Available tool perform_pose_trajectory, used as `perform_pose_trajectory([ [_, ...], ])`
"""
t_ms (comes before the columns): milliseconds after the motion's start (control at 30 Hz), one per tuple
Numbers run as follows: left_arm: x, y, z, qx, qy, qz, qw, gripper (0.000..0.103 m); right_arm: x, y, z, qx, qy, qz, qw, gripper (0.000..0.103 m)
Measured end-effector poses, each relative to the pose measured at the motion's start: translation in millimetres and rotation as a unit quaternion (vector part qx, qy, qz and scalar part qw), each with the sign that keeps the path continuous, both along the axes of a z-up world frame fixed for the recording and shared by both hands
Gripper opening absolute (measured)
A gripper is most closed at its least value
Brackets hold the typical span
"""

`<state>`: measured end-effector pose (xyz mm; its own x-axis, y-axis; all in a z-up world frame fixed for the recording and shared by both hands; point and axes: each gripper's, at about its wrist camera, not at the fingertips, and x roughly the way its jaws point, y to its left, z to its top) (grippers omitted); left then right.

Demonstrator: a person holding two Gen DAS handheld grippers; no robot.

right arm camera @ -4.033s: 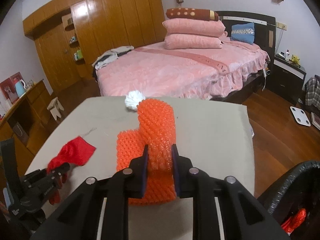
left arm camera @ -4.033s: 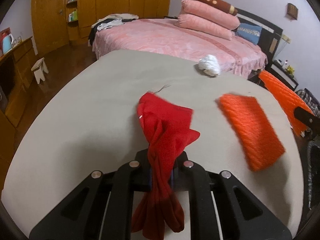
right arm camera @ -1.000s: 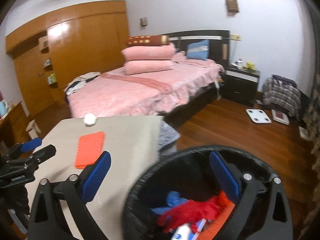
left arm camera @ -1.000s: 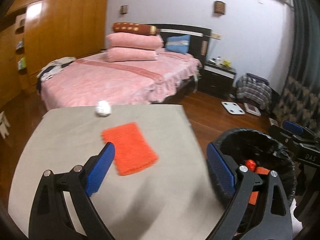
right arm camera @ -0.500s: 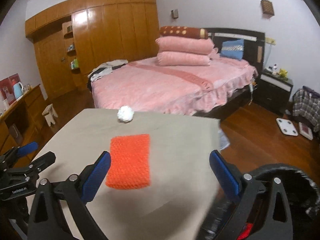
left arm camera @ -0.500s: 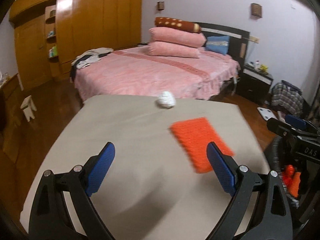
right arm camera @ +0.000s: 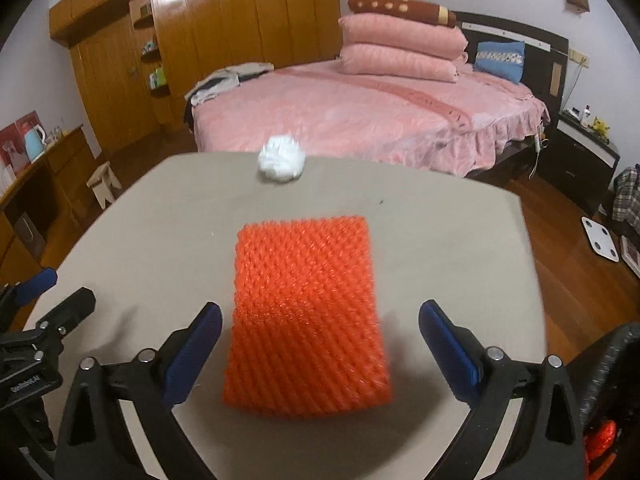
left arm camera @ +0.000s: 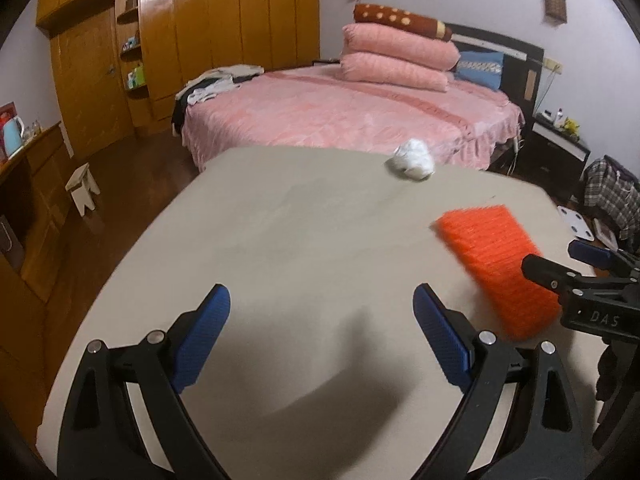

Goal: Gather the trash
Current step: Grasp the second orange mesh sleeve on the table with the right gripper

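We hold both grippers, left (left arm camera: 322, 330) and right (right arm camera: 320, 342), jaws spread wide, empty; orange foam net (right arm camera: 306, 316) flat on worktop (right arm camera: 440, 240) between right jaws; white paper ball (right arm camera: 281, 162) beyond.

One orange foam net (right arm camera: 306, 316) and one white paper wad (right arm camera: 281, 163) lie on one table (right arm camera: 440, 248) (the bed holds two pink pillows (right arm camera: 400, 54)).
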<state>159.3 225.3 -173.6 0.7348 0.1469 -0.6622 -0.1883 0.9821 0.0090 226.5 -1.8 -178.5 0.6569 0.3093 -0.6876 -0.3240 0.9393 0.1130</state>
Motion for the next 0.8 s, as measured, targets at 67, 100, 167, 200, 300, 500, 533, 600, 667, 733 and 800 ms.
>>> perform_pose_trajectory([
  [67, 5.7, 4.5, -10.1, 0.003, 0.011, 0.001, 0.9999, 0.09, 2.4, 4.0, -5.0, -0.002, 0.007, 0.003, 1.0, 0.097],
  [100, 7.1, 6.0, -14.2, 0.002, 0.016, 0.002, 0.9999, 0.09, 3.5, 6.2, -8.0, -0.003, 0.013, 0.009, 1.0, 0.097],
  [167, 11.7, 9.9, -21.1, -0.009, 0.033, 0.002, 0.9994, 0.09, 4.9, 9.1, -12.4, -0.014, 0.016, 0.013, 1.0, 0.097],
  [200, 13.1, 11.8, -22.9, -0.014, 0.038, 0.003, 0.9992, 0.09, 5.9, 12.3, -16.9, -0.02, 0.021, 0.017, 0.999, 0.097],
  [300, 14.6, 14.6, -27.5, -0.02, 0.048, 0.003, 0.9986, 0.09, 10.6, 20.2, -27.6, -0.043, 0.043, 0.02, 0.998, 0.097],
  [500, 20.6, 13.1, -36.9, -0.02, 0.08, -0.001, 0.9966, 0.083, 8.5, 20.0, -29.3, -0.046, 0.039, 0.02, 0.998, 0.087],
  [533, 21.1, 12.8, -37.7, -0.019, 0.082, 0.0, 0.9964, 0.083, 8.5, 18.7, -29.4, -0.043, 0.039, 0.018, 0.998, 0.086],
  [600, 19.6, 11.6, -37.3, -0.018, 0.081, 0.0, 0.9965, 0.083, 8.8, 16.0, -28.9, -0.036, 0.038, 0.015, 0.999, 0.079],
  [667, 18.6, 11.1, -37.4, -0.016, 0.081, 0.0, 0.9966, 0.083, 8.6, 15.5, -27.5, -0.032, 0.035, 0.014, 0.999, 0.073],
  [733, 18.6, 10.8, -37.4, -0.015, 0.082, 0.0, 0.9965, 0.083, 9.6, 15.3, -26.2, -0.029, 0.034, 0.016, 0.999, 0.06],
  [800, 18.5, 10.7, -37.5, -0.015, 0.082, 0.0, 0.9965, 0.083, 10.3, 13.3, -25.3, -0.025, 0.033, 0.013, 0.999, 0.038],
])
